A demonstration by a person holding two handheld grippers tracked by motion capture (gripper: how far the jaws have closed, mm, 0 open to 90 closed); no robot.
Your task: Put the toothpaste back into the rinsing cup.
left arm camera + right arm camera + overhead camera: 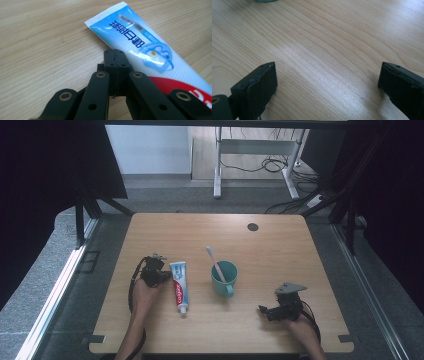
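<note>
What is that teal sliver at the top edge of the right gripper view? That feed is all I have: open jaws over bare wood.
Observer: It's a teal cup with a handle, standing near the middle of the table.
Operator: Is anything in it?
Observer: Yes, a toothbrush leans in it, head up.
Operator: What is the other hand doing?
Observer: The left gripper has its jaws shut with nothing between them. Its tips are at the edge of a toothpaste tube that lies flat to the left of the cup.
</note>
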